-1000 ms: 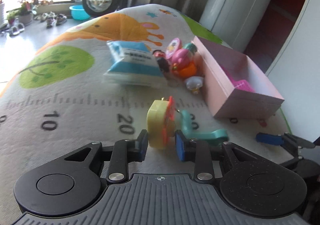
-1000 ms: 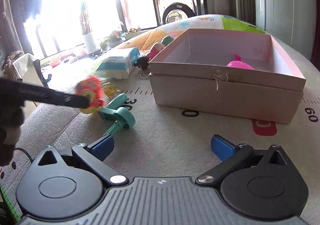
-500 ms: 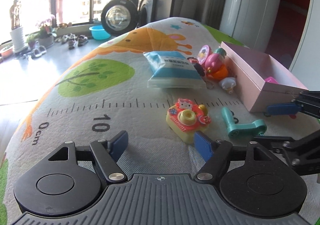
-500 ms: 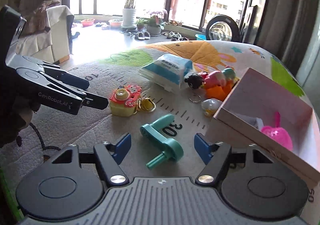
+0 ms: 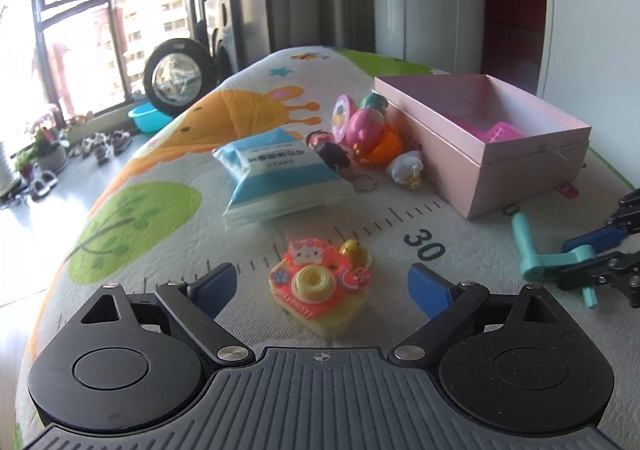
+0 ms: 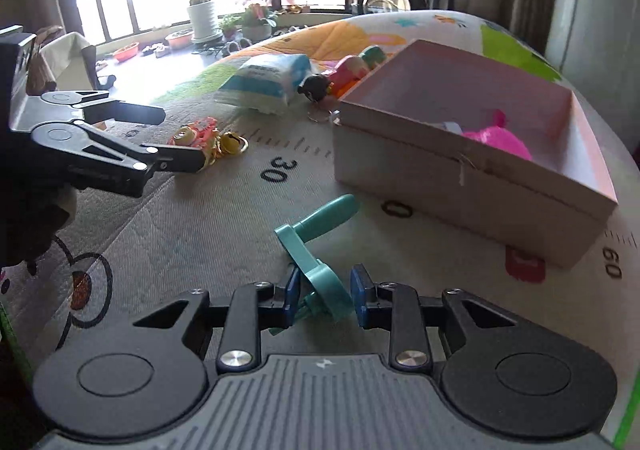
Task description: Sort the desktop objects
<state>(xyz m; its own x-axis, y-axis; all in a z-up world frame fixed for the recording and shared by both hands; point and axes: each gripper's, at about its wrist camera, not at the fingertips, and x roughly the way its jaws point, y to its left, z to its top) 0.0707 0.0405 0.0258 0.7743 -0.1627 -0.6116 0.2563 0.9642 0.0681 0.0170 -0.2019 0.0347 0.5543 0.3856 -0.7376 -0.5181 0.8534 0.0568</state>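
The pink box [image 6: 472, 173] holds a pink toy [image 6: 498, 139]; right fingers [image 6: 359, 296] pinch the teal crank [image 6: 316, 250], left fingers [image 5: 214, 284] spread.

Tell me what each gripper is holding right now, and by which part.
The right gripper is closed around the teal crank handle at its rounded hub end, not the long grip. The left gripper is open and holds nothing; the toy camera lies between its fingers.
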